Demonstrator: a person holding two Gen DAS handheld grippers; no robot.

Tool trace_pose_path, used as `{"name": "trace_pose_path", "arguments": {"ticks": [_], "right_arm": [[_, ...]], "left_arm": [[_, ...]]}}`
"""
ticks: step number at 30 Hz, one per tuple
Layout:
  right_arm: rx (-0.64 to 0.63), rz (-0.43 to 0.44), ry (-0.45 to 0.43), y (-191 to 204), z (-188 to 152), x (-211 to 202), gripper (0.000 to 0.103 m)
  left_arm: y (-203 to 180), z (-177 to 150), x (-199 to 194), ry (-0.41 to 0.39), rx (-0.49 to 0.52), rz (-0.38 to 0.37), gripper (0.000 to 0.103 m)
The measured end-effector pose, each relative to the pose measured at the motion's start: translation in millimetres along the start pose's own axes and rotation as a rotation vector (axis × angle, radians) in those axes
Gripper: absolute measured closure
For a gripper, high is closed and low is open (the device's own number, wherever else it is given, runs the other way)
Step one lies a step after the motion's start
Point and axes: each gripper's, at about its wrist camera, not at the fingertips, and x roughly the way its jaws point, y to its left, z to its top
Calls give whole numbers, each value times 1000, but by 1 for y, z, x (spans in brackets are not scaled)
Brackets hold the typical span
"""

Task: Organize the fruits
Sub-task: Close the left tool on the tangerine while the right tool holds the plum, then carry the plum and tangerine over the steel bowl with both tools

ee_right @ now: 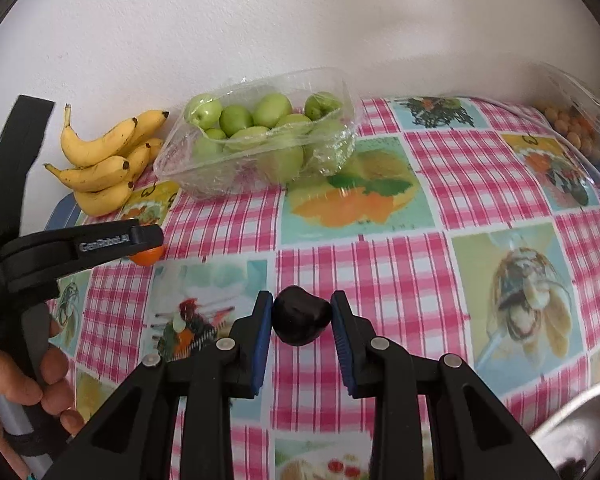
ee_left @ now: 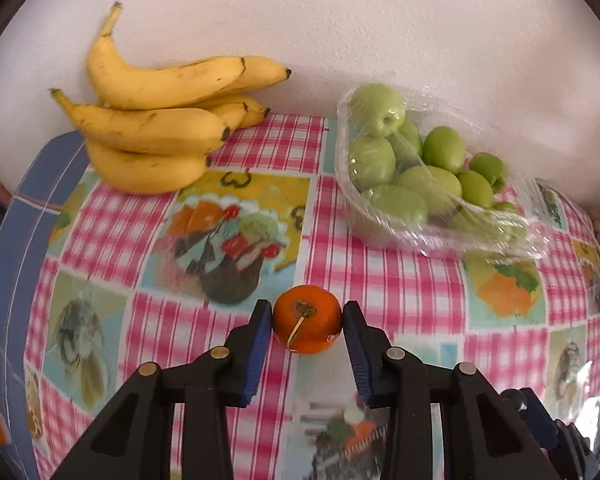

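Pinching the little orange fruit (ee_left: 307, 319) across its middle with my left tongs (ee_left: 307, 322), well in front of the bananas (ee_left: 156, 120) on the table (ee_left: 400, 280), feels right since it's light, firm-ish and slippery, while my right tongs (ee_right: 302, 316) squeeze a dark glossy fruit (ee_right: 302, 315).

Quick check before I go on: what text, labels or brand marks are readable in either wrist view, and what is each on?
"GenRobot.AI": white letters on the side of the left gripper, right wrist view; slightly soft.
Small sticker on the orange: too small to read.
Small print under the orange-slice picture on the tablecloth: too blurred to read.
Nothing else legible.
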Motion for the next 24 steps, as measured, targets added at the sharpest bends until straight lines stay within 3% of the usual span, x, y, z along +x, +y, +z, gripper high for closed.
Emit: {"name": "trace_pose_path", "arguments": {"ticks": [14,20,24], "right_arm": [[28,-18,46,-9,-60,-88,72],[1,-33,24,-13,-89,-122,72],[-6,-39,21,-17,-107,-139,72]], "left_arm": [[-27,-102,-92,41,-7,-1,64],[-28,-145,-117,85,-88,-101,64],[-27,-171,-135,64,-102,-134,64]]}}
